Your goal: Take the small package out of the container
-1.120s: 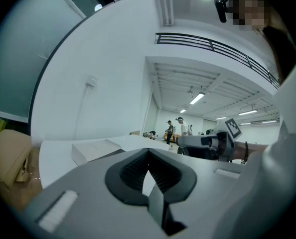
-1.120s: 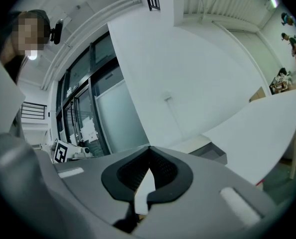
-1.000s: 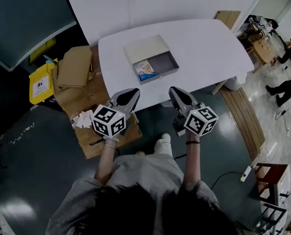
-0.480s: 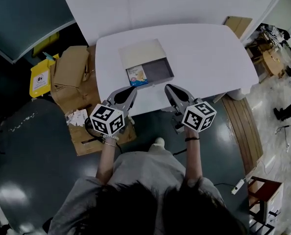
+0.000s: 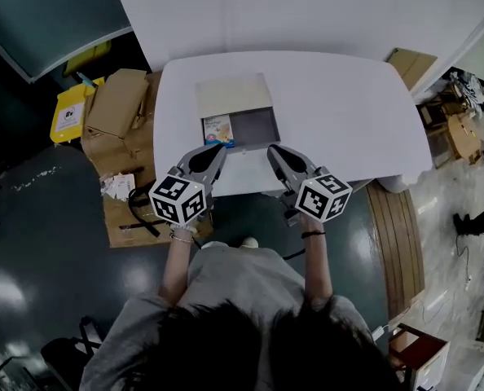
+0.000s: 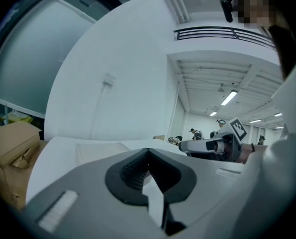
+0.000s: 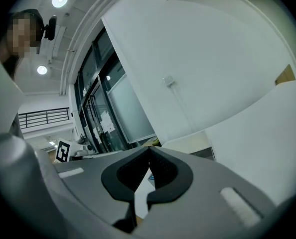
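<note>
Left tongs (image 5: 217,147) and right tongs (image 5: 272,149) — closed, empty — side by side before container (image 5: 257,125)

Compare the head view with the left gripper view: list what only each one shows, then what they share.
Only the head view: the small package lying in the left part of the open container, and a yellow object on the floor.
Only the left gripper view: ceiling lights and a railing high up.
Both: the white table, the cardboard boxes, the right gripper, and the left gripper, its fingers shut with nothing between them.
</note>
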Tool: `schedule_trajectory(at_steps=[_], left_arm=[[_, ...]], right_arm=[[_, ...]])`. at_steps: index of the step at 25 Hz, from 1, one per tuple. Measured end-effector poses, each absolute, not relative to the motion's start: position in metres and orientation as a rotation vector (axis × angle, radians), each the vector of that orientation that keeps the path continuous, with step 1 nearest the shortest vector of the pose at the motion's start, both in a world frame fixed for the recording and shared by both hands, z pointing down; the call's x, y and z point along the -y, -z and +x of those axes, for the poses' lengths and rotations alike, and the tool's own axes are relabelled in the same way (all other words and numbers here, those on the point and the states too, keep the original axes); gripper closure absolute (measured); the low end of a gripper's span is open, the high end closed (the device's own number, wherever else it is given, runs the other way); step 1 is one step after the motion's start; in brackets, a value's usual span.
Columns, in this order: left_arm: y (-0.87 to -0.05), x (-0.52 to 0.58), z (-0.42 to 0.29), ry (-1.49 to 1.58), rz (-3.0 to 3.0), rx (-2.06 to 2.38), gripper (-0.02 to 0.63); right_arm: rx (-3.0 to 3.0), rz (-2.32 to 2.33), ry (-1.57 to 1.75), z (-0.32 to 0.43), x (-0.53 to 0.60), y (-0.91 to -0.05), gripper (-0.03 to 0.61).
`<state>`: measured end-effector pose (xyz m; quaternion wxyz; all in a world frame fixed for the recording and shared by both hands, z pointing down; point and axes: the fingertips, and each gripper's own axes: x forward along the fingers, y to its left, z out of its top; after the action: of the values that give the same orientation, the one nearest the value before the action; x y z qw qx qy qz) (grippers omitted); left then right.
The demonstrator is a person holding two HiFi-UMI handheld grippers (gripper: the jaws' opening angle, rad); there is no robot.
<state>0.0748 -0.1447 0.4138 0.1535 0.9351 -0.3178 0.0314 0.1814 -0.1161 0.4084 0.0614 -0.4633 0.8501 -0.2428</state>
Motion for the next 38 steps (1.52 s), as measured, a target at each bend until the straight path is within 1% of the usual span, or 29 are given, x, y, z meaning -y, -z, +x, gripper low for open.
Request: schedule_trajectory(at_steps=[7,18,24,38], left_arm=[[-0.427,0.154,0.059,-0.109,2.579,1.06,0.623],[-0.451,0.183,0.042,-0.167,2.503,1.113,0.623],[-0.465,0.207,0.037,-0.196,2.454,1.101,0.623],[-0.506,0.235,0.02,-0.236,2.367,1.025,0.623]], right_arm=[[-2.63,-1.292,0.786,0.174,0.128,-0.42,0.568],[-2.644,-1.247,0.842,0.161,0.172,-0.434,0.568],[-2.663,-1.253,0.89,0.155,0.203,-0.441,0.566],[-2.913,-1.155,1.114,0.123,0.244,-0.49,0.566]])
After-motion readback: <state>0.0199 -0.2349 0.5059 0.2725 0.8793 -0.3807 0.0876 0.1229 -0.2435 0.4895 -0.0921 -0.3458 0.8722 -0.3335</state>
